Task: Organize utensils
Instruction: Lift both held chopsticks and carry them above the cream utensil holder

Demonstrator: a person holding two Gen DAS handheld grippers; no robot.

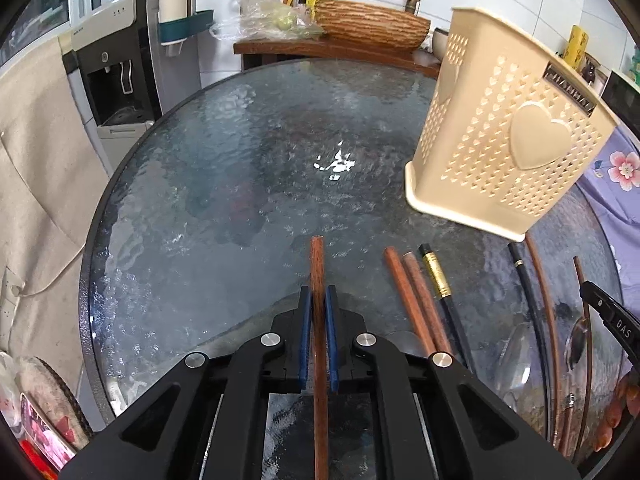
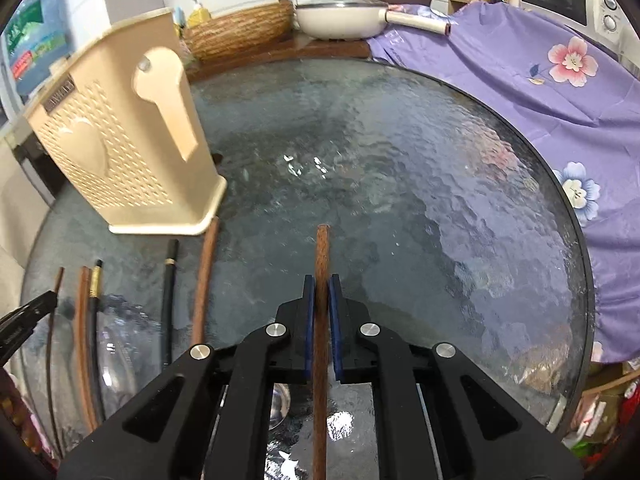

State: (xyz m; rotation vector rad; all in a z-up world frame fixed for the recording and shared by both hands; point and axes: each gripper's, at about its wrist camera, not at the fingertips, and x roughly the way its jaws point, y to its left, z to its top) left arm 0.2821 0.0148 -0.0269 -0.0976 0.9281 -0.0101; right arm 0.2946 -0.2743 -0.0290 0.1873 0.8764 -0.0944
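My left gripper [image 1: 319, 294] is shut on a brown wooden chopstick [image 1: 318, 272] that points forward over the glass table. My right gripper [image 2: 322, 282] is shut on another brown wooden chopstick [image 2: 322, 252], also pointing forward. A beige perforated utensil holder [image 1: 508, 132] with a heart stands on the table, right of the left gripper; it also shows in the right wrist view [image 2: 116, 140], to the left. Loose chopsticks lie in front of it: two brown ones [image 1: 416, 300], a black one with a gold band [image 1: 438, 276] and more thin ones [image 2: 204, 276].
The round textured glass table [image 1: 224, 184] has a dark rim. A water dispenser [image 1: 116, 60] stands far left. A woven basket [image 1: 368, 24] and a tap sit on the wooden counter behind. A purple floral cloth [image 2: 540, 80] and white pan [image 2: 340, 16] lie at right.
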